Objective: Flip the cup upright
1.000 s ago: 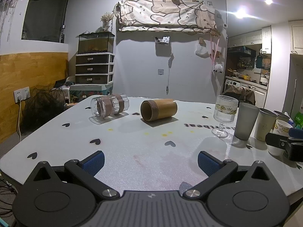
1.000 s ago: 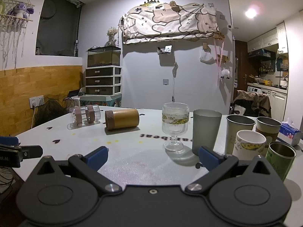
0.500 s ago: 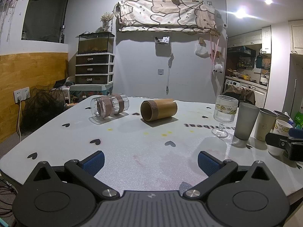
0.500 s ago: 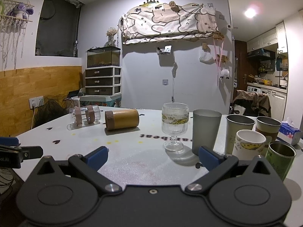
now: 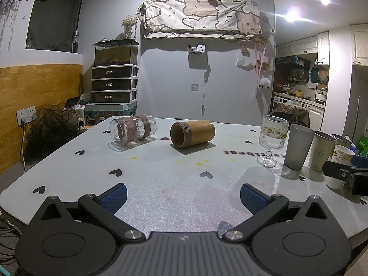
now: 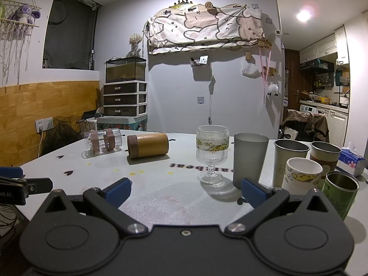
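Two cups lie on their sides at the far side of the white table (image 5: 161, 179): a brown bamboo cup (image 5: 192, 133) with its mouth toward me, and a clear glass cup with two brown bands (image 5: 133, 129) to its left. Both also show in the right wrist view, the bamboo cup (image 6: 148, 145) and the clear cup (image 6: 102, 139). My left gripper (image 5: 182, 198) is open and empty over the table's near edge, well short of both cups. My right gripper (image 6: 186, 192) is open and empty, near the upright cups.
Upright on the right stand a ribbed stemmed glass (image 6: 212, 153), a grey tumbler (image 6: 249, 162), two metal cups (image 6: 290, 158), a white mug (image 6: 303, 174), a green can (image 6: 340, 195) and a tissue pack (image 6: 353, 162). Drawers with a fish tank (image 5: 115, 80) stand behind the table.
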A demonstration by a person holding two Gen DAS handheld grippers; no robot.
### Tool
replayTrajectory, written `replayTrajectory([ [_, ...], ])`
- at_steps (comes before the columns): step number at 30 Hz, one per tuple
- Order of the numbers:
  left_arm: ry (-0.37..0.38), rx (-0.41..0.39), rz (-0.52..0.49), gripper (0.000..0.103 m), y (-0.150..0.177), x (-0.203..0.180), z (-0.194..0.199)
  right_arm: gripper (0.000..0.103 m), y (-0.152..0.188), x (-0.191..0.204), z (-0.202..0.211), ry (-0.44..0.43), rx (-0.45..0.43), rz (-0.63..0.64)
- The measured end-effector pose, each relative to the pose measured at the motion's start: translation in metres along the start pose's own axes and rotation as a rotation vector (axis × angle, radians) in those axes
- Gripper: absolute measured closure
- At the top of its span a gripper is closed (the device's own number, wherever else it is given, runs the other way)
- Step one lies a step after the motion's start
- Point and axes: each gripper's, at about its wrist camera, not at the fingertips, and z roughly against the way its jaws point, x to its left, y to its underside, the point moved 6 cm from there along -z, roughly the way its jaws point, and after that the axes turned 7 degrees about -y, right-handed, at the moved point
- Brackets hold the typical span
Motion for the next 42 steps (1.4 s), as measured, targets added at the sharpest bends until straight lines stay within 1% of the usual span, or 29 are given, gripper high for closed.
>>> replayTrajectory([
  [25,0.0,0.0,-0.002,0.0,0.0,0.0,0.0,0.0,0.0,0.0,0.001,-0.001,-0.001,-0.001],
  [27,0.007,-0.003,-0.005,0.0,0.001,-0.002,-0.001,0.0,0.0,-0.001,0.001,0.0,-0.001,-0.001],
  [30,0.039,-0.022,-0.007,0.0,0.004,-0.007,-0.006,0.0,0.0,0.0,0.001,-0.001,-0.002,-0.002],
  [32,0.044,-0.039,-0.034,0.0,0.0,-0.008,-0.011,0.0,0.0,-0.001,0.001,-0.001,-0.001,-0.001],
  [33,0.041,-0.046,-0.062,0.0,0.003,-0.015,-0.017,0.0,0.0,0.0,0.001,-0.004,-0.001,0.002],
  [35,0.043,-0.062,-0.101,0.0,-0.004,-0.018,-0.023,0.0,0.001,0.0,0.002,-0.008,-0.004,0.001],
  [38,0.073,-0.079,-0.164,0.0,-0.019,-0.024,-0.038,0.0,0.003,-0.002,0.002,-0.021,-0.009,-0.012],
  [41,0.099,-0.051,-0.266,0.0,-0.036,-0.029,-0.064,0.0,0.006,-0.006,0.003,-0.029,-0.008,-0.028],
  [42,0.123,-0.042,-0.289,0.0,-0.041,-0.031,-0.074,0.0,0.008,-0.008,0.003,-0.031,-0.005,-0.033],
])
